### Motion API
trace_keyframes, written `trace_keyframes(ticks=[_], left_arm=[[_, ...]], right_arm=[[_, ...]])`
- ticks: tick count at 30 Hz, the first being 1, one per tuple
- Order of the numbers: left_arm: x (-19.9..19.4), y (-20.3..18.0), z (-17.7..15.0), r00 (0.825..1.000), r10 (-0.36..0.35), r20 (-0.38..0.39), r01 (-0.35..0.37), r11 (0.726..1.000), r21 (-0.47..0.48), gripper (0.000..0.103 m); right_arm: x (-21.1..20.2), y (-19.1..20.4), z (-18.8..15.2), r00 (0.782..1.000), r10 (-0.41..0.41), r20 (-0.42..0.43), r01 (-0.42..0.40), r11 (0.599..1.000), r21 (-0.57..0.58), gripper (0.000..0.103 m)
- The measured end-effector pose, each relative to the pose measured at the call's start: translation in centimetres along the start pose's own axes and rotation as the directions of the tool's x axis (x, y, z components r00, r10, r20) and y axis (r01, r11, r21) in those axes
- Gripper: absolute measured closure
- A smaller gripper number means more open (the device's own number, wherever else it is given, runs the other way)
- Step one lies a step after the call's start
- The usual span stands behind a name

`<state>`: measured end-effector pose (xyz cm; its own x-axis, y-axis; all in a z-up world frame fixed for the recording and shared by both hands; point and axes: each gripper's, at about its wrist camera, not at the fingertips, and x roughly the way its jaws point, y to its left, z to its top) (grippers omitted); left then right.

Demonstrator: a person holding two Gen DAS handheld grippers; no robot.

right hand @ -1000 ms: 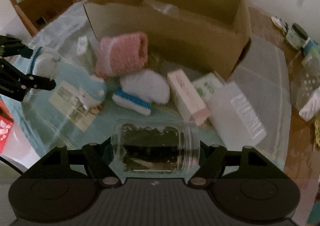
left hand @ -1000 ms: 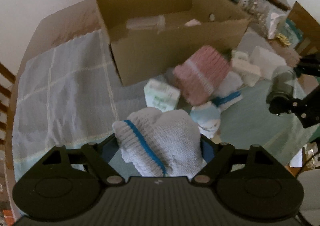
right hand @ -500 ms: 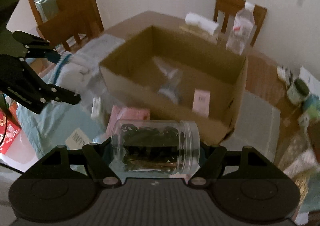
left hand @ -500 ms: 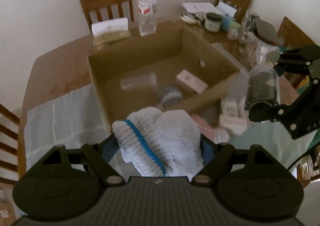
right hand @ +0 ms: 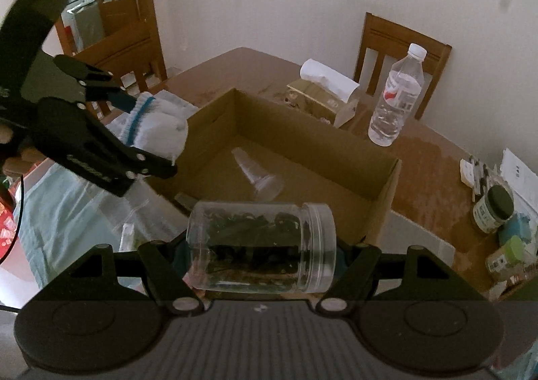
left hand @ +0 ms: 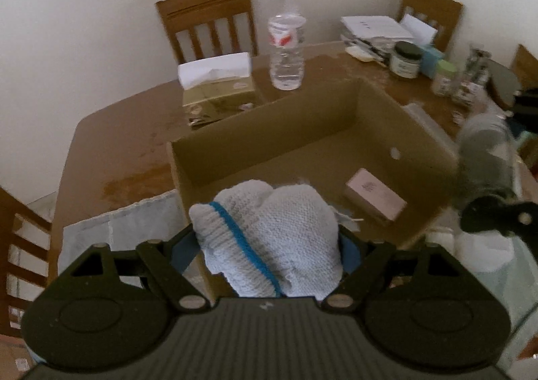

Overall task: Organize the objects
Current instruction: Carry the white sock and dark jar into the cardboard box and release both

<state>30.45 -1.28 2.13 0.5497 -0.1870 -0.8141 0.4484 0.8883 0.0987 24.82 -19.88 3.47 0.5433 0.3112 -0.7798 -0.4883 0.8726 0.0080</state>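
Cardboard box [left hand: 269,131] on cluttered wooden table [left hand: 111,151]

Both wrist cameras look steeply down, close above the shared cardboard box [left hand: 312,144], from opposite sides.

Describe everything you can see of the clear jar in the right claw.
The clear plastic jar lies on its side across the right claw, wedged between the two fingers, its ribbed clear screw lid pointing right. It is partly filled with dark, loose bits that cannot be identified. It hangs above the near edge of the open cardboard box, not touching it. In the left wrist view it shows only as a blur at the right.
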Motion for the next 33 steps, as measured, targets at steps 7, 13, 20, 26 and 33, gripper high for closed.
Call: trace_keyframes(ticks=[7,13,20,26,33], left_arm=[[1.6,0.5,-0.7,0.999,0.039,-0.020,-0.039,0.999,-0.031,0.011],[0.9,0.9,-1.7,0.999,0.028,-0.030,-0.031,0.996,-0.078,0.010],[-1.2,0.4,-2.6,0.999,0.042,-0.005,-0.043,0.995,-0.094,0.006],[-3.0,0.0,-3.3,0.998,0.054,0.012,-0.052,0.992,-0.113,0.005],[-4.3,0.1,-4.2,0.997,0.074,0.018,-0.071,0.987,-0.144,0.005]], right_arm=[[1.1,-0.8,0.5,1.000,0.012,-0.005,-0.012,1.000,-0.007,0.023],[2.0,-1.2,0.8,1.000,0.017,-0.014,-0.017,1.000,-0.015,0.023],[3.5,-2.2,1.6,1.000,-0.001,-0.028,0.000,1.000,-0.021,0.023],[5.0,-3.8,2.9,0.999,-0.032,-0.042,0.032,0.999,-0.009,0.023],[7.8,-5.5,4.8,0.995,-0.060,-0.073,0.061,0.998,-0.001,0.023]])
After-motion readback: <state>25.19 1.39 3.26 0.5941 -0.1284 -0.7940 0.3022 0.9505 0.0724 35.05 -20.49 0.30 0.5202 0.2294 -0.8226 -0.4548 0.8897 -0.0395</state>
